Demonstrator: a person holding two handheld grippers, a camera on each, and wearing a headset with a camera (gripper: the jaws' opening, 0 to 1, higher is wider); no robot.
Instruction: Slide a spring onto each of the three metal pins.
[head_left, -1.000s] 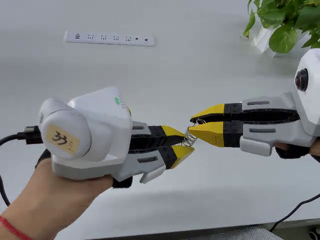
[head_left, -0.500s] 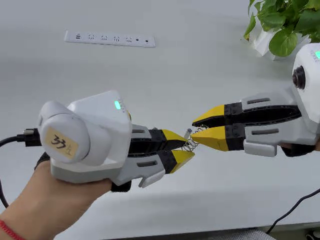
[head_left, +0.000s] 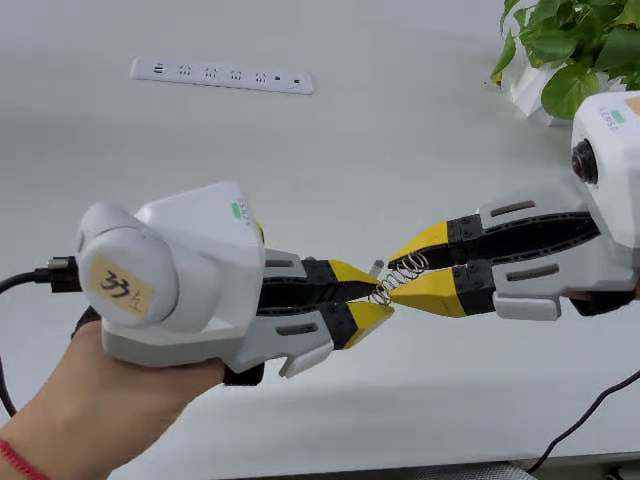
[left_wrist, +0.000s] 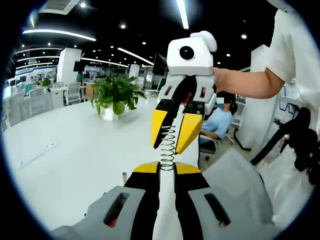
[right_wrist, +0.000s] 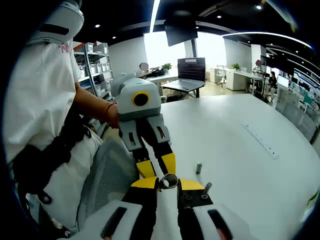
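The white table (head_left: 330, 160) lies under both our tools. Our left gripper (head_left: 383, 297) has its jaws drawn narrow. Our right gripper (head_left: 395, 277) pinches 1 end of the spring (head_left: 408, 270), held in the air, its other end touching the left tips. 2 pins (right_wrist: 198, 167) stand on the table.

Left hand (head_left: 95, 400) grips the left gripper (head_left: 378, 297) from below, low over the near edge of the worktop, wrist bare with a red band. Its jaws point right, drawn nearly together; what they hold is hidden. The right gripper (head_left: 396, 280) comes in from the right, tilted slightly down, tip to tip with the left. Its jaws are closed on a spring (head_left: 403, 272) that bridges the two sets of tips. In the left gripper view the right forearm (left_wrist: 245, 82) is bare and extended.
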